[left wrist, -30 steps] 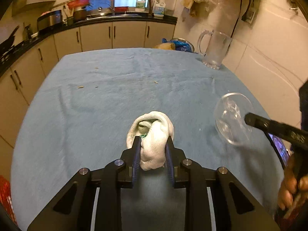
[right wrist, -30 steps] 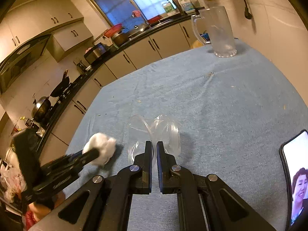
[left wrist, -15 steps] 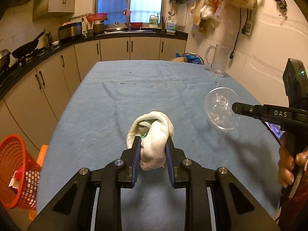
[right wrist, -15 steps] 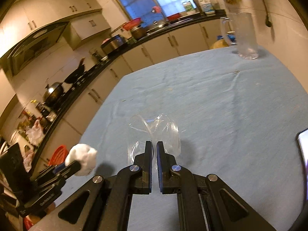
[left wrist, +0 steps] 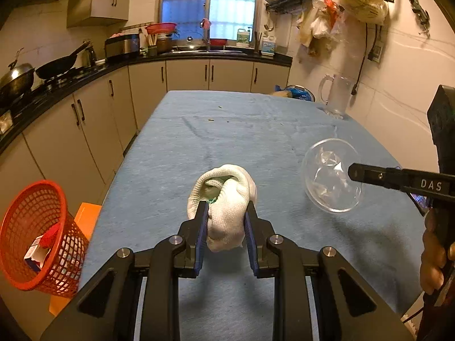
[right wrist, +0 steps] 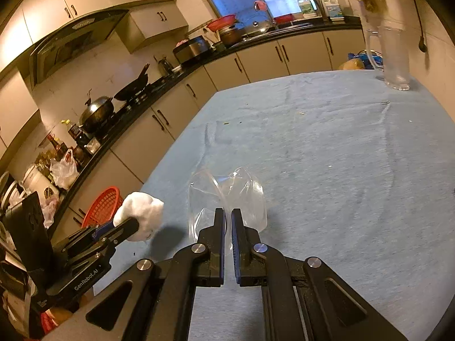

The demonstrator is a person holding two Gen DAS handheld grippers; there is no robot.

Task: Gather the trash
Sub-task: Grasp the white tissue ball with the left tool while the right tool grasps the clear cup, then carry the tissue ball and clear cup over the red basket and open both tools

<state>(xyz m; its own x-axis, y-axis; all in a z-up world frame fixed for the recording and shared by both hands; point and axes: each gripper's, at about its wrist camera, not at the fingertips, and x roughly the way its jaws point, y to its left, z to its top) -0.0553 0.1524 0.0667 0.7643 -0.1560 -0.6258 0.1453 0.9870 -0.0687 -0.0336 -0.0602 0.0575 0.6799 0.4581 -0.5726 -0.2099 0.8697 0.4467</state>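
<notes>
Two loads carried | left claw (left wrist: 226, 221) clamps white rag (left wrist: 224, 199), right claw (right wrist: 227, 221) pinches clear cup (right wrist: 227, 196) | next: red basket (left wrist: 37, 227) (near left, off desk (left wrist: 227, 130))

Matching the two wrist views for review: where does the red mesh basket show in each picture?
Left wrist view: red mesh basket at the lower left edge, on the floor beside the table's left side.
Right wrist view: only its rim shows, left of centre, behind the white cloth wad.
Shared landmark: the clear pitcher at the blue table's far right corner.
</notes>
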